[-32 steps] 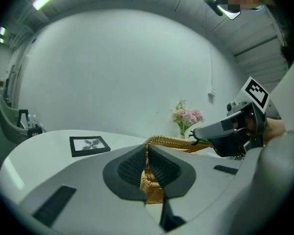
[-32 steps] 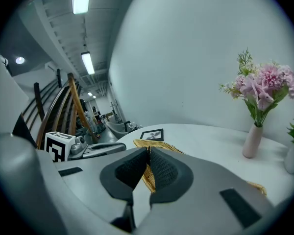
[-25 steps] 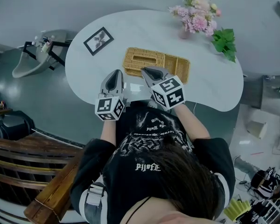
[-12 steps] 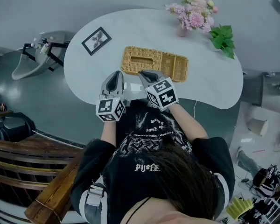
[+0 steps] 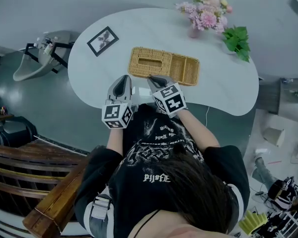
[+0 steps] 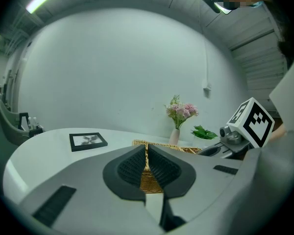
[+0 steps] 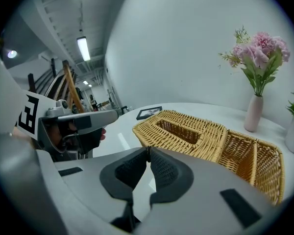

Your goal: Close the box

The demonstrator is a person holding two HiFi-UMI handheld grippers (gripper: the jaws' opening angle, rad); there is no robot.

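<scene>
A woven wicker box (image 5: pixel 164 66) lies lengthwise on the white table (image 5: pixel 223 90). Its left part has a slotted top, and its right part shows open compartments. My left gripper (image 5: pixel 122 80) hovers over the table's near edge, left of the box and apart from it, shut with nothing in it. My right gripper (image 5: pixel 152 77) is just short of the box's near side, tips together and empty. In the left gripper view the box (image 6: pixel 162 144) shows beyond the closed left gripper (image 6: pixel 146 151). In the right gripper view the box (image 7: pixel 201 133) lies just ahead of the right gripper (image 7: pixel 148 152).
A framed picture (image 5: pixel 103 40) lies at the table's far left. A vase of pink flowers (image 5: pixel 202 15) and a green plant (image 5: pixel 237 42) stand at the far right. A grey chair (image 5: pixel 37 58) sits left of the table, and a wooden bench (image 5: pixel 44 182) is near me.
My right gripper has drawn back a little toward me and to the left, off the box's near edge. The left gripper has stayed where it was.
</scene>
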